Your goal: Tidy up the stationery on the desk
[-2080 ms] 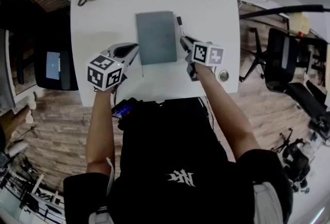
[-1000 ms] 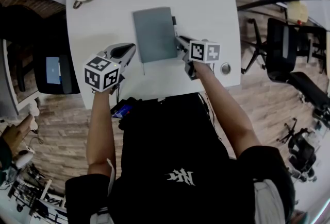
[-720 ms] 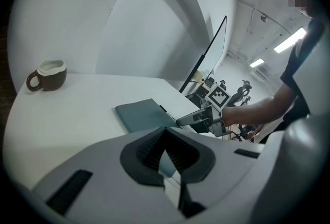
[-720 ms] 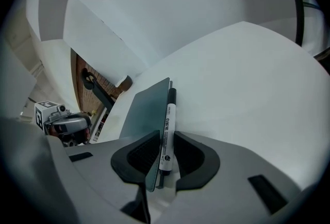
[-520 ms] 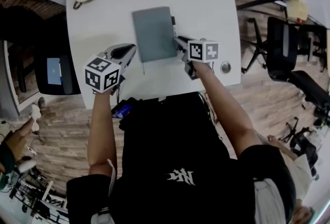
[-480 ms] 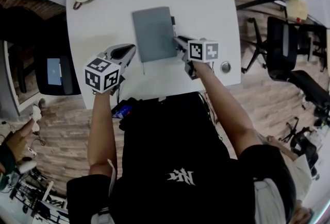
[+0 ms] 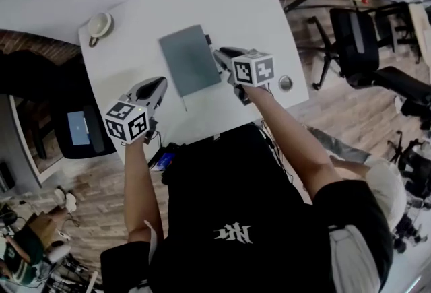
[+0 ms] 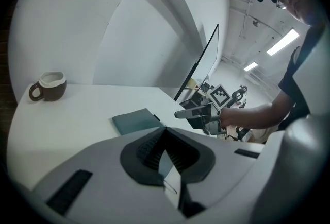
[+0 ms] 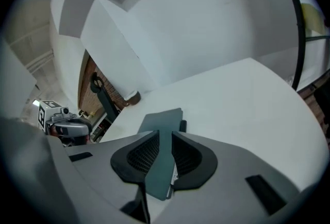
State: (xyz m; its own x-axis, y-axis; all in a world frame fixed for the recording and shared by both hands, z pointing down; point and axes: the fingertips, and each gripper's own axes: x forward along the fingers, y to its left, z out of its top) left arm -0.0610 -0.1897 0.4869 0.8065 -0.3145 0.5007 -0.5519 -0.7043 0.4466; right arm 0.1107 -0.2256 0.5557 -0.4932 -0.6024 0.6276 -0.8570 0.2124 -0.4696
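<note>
A grey notebook (image 7: 187, 59) lies on the white desk (image 7: 249, 9). My right gripper (image 7: 217, 54) is at its right near edge. In the right gripper view the notebook (image 9: 162, 120) runs between the jaws and the right gripper (image 9: 165, 138) is shut on its edge, though the jaws have just been opening slightly. A black pen (image 7: 209, 39) lies along the notebook's far right side. My left gripper (image 7: 160, 83) hovers left of the notebook, shut and holding nothing. In its own view the left gripper (image 8: 164, 133) faces the notebook (image 8: 135, 120). A thin pencil (image 7: 184, 103) lies in front of the notebook.
A brown and white mug (image 7: 100, 23) stands at the desk's far left corner. A small round silver thing (image 7: 286, 83) sits at the near right edge. Black office chairs (image 7: 357, 36) stand right of the desk.
The right gripper has risen with the notebook's edge between its jaws. The left gripper has lifted slightly. The head view has swung, so the desk now sits tilted in the picture.
</note>
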